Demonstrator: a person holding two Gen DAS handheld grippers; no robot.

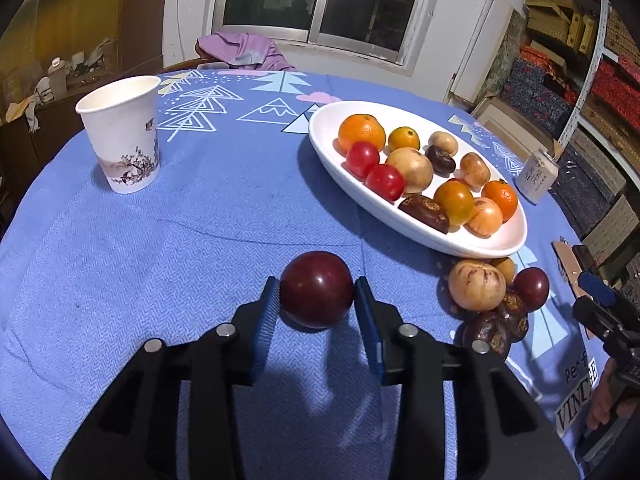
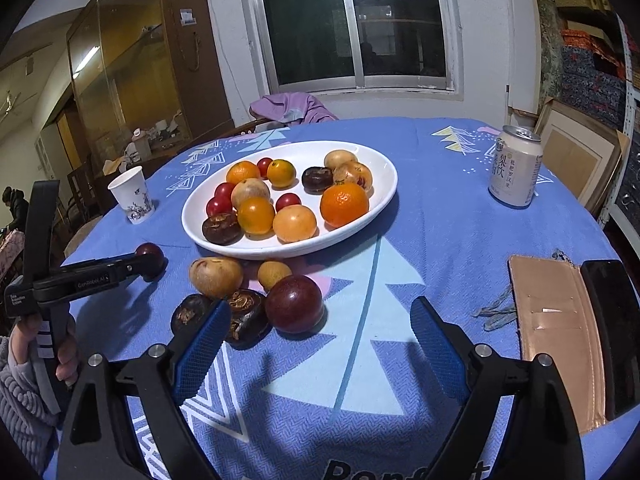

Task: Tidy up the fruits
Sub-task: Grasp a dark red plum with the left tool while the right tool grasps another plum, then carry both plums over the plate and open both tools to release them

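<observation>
Now left tongs (image 1: 316,300) clamp a dark plum (image 1: 316,289); right tongs (image 2: 316,344) gape wide, empty.

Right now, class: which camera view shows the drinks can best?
The right wrist view: the drinks can stands whole, its lettering and top clear. In the left wrist view it is small, past the white plate.

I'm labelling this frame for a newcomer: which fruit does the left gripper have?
Start at the white oval plate on the blue tablecloth. Nearer than it, alone, sits a dark purple round fruit between the left gripper jaws; its twin lies in the pile by the plate.
</observation>
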